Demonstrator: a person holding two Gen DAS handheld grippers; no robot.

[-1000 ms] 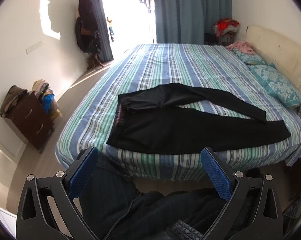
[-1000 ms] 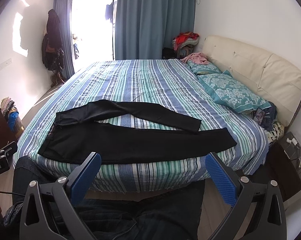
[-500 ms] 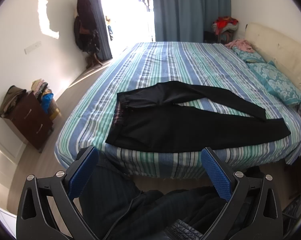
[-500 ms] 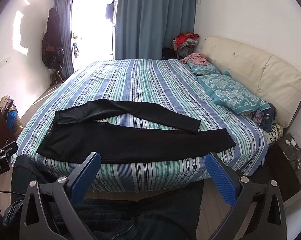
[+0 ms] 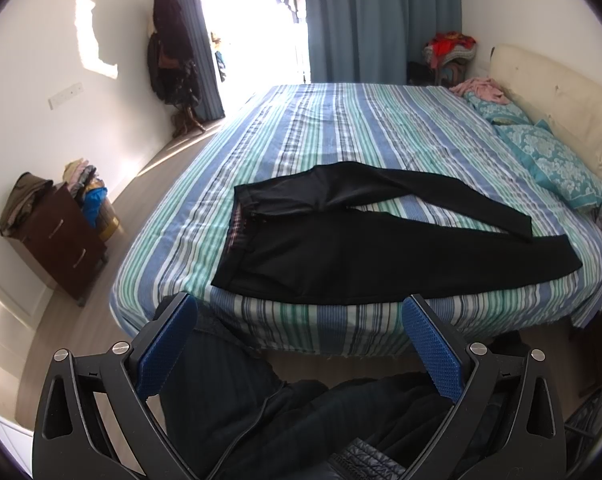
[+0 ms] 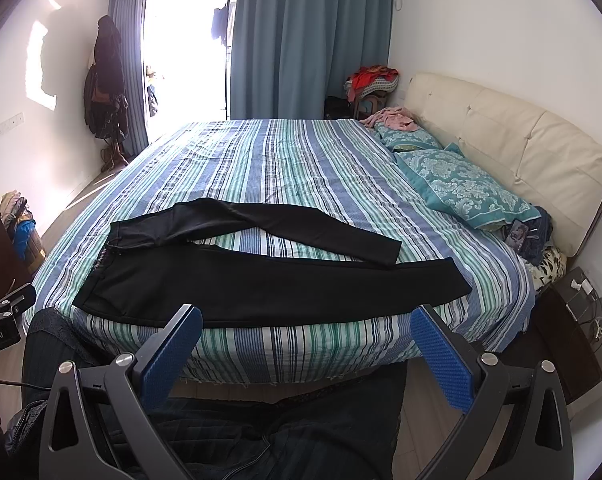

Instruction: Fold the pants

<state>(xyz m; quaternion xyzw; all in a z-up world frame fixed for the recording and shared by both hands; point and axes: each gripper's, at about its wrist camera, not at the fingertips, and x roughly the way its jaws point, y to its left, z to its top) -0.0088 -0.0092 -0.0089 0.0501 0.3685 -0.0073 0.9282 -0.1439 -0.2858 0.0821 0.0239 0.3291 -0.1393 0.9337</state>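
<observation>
Although both views have crept slightly nearer over the last second, the pants (image 5: 373,248) lie untouched, spread flat along the near edge of the bed (image 6: 301,160); folding has not begun. Left gripper (image 5: 297,344) and right gripper (image 6: 307,352) gape wide, empty. The waistband's lining detail is indistinct.

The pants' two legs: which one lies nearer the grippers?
The straight leg along the bed's front edge; the other leg angles away behind it.
</observation>
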